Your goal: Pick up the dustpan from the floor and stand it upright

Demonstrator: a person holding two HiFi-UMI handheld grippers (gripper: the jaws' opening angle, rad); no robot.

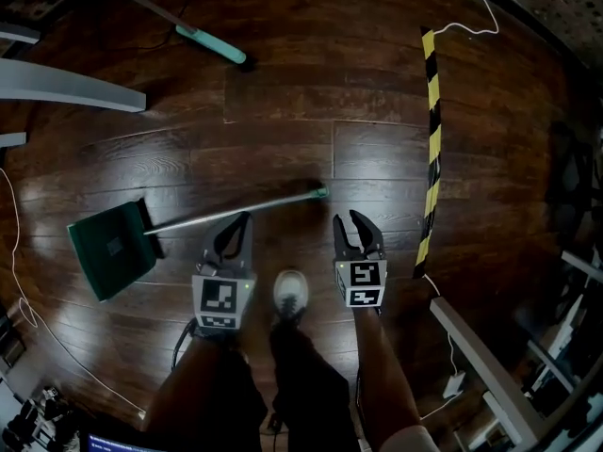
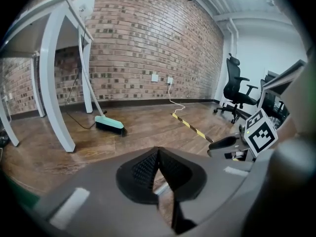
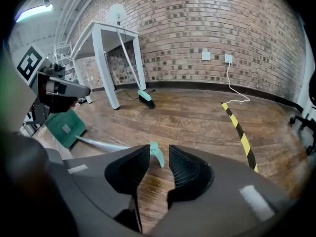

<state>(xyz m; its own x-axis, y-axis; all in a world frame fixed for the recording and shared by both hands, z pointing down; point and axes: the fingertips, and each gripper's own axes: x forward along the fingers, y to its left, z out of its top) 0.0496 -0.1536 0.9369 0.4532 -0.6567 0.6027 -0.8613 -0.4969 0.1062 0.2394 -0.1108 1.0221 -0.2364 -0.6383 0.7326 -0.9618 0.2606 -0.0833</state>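
Dustpan flat on floor, pan left, thin handle running to teal tip just ahead of my right gripper, jaws spread, empty. Left gripper pressed together. Likely light, stiff, slick tube; I'd pinch near that tip.

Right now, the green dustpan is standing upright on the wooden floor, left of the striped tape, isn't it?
Not upright: the green dustpan lies flat on the wooden floor, left of the striped tape. The head view shows it.
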